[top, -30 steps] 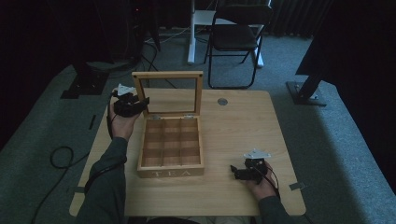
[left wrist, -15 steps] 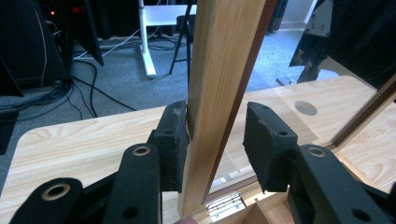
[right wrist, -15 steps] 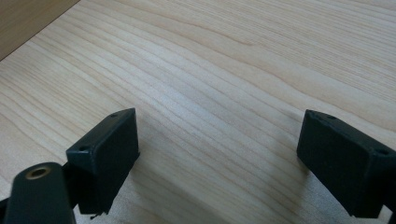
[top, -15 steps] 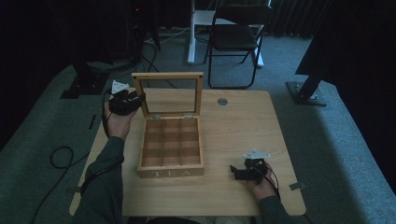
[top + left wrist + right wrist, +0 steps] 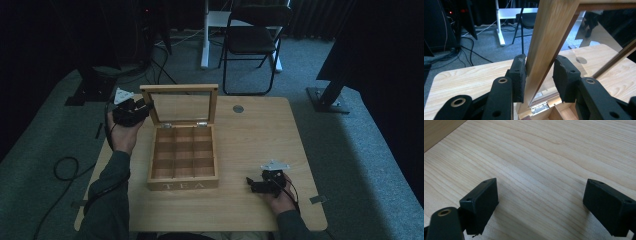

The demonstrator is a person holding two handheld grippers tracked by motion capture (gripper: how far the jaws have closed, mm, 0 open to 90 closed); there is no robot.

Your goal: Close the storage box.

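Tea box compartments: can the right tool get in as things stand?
Probably yes. The lid stands upright, the tea box is open on top, and bare table lies between it and the open right tool.

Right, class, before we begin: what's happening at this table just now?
A person sits at a wooden table with a gripper in each hand. The left gripper has its fingers either side of the frame of the open, glass-paned lid of a wooden tea box; one finger touches it, the other stands off. The box's compartments look empty. The right gripper rests open on the table near the person, holding nothing.
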